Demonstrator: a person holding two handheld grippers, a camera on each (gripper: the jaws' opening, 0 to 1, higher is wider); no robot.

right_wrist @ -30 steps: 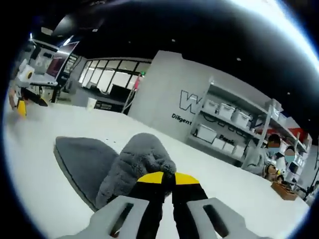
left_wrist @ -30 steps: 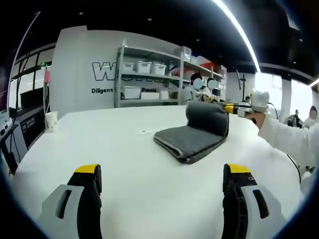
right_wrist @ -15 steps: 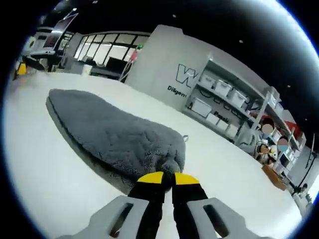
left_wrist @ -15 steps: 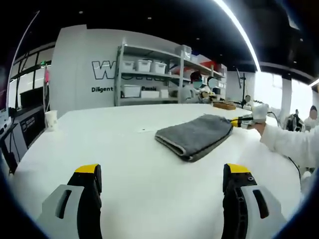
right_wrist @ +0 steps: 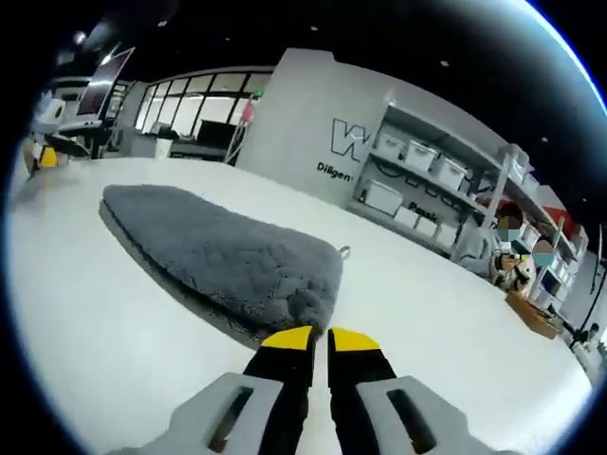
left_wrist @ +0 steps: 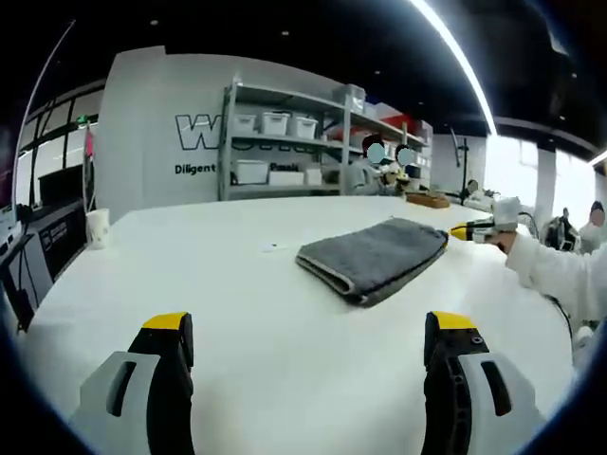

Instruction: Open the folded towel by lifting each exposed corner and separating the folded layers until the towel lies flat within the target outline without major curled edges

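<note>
1. On the white table (left_wrist: 285, 322) we find the grey towel (left_wrist: 372, 258), folded with layered edges, lying flat near mid-table.
2. Our left gripper (left_wrist: 308, 327) stands spread wide, well short of it.
3. Our right gripper (right_wrist: 320, 338) is clenched on nothing, tips just off the towel's near corner.

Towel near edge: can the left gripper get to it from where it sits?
Probably yes. The left gripper is open, and only bare white table lies between it and the folded grey towel. The right gripper sits at the far corner.
</note>
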